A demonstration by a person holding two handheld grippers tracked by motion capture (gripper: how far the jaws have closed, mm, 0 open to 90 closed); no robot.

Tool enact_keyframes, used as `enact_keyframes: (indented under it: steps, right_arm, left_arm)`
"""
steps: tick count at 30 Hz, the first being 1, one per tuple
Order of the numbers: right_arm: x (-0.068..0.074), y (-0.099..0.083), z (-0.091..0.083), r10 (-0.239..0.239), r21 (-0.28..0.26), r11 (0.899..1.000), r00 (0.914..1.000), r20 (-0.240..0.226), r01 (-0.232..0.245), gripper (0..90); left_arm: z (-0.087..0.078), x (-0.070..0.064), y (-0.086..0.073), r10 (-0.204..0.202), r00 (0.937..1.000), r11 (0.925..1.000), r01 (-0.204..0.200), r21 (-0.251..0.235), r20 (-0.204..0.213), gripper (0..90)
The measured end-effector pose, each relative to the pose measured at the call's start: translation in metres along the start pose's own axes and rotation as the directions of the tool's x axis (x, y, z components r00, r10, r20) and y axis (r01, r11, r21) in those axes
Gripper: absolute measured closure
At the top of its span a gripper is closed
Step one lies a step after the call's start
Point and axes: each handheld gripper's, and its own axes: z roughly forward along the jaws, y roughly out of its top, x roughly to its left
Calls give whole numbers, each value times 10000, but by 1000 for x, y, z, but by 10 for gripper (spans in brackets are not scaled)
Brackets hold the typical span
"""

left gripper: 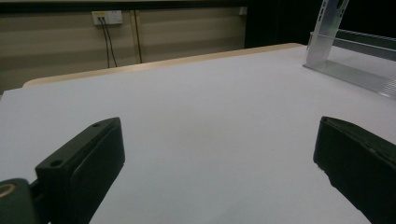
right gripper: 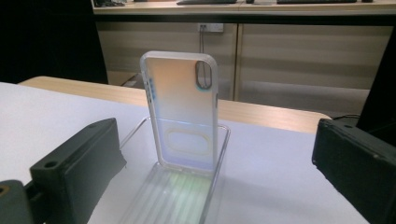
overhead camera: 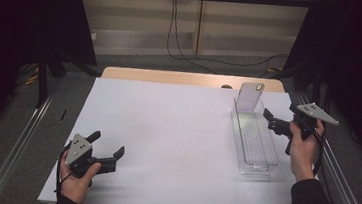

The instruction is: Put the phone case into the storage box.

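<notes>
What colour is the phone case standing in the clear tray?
The phone case is translucent, with an iridescent peach-to-lilac sheen; the right gripper view shows it best.

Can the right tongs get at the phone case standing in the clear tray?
Probably yes. The right tongs are open beside the clear tray, facing the upright phone case, with nothing between them.

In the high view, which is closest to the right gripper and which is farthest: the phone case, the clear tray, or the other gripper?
From the right gripper:
1. Clear tray, just to its left on the white table.
2. Phone case, standing upright at the tray's far end; close to call with the tray.
3. Left gripper, far across at the table's near left corner.
</notes>
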Motion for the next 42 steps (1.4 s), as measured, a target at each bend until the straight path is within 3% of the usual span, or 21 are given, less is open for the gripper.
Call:
enact_keyframes:
  steps: [4, 9, 14, 28, 35, 39, 42]
  right_arm:
    - [4, -2, -7, -183, -106, 9998, 9998, 15, 183, 6]
    - [9, -2, -17, -321, -380, 9988, 9995, -39, 319, 6]
    - [12, -6, -26, -418, -424, 9982, 9991, -17, 417, 6]
    - [12, -14, -50, -297, -673, 9973, 9996, -13, 296, 6]
    - [21, -16, -63, -424, -847, 9955, 9991, -61, 417, 6]
    - [25, -16, -72, -76, -784, 9969, 10000, -63, 71, 7]
    - [29, -16, -79, -153, -811, 9966, 9998, -136, 141, 7]
  left_arm:
    - [-2, 1, 1, -425, 9991, 9990, 425, -148, 45, 23]
    - [-4, -2, 2, -507, 9987, 9981, 506, -348, -11, 25]
    - [-5, -2, 0, -338, 9992, 9992, 333, -230, -224, 31]
    - [-7, -2, 0, -340, 9991, 9991, 334, -249, -241, 35]
    - [-7, -1, 0, -297, 9993, 9992, 291, -261, -246, 34]
    - [-8, -1, -1, -315, 9992, 9994, 311, -168, -236, 34]
    - [-10, 0, -3, -288, 9993, 9995, 286, -124, -227, 34]
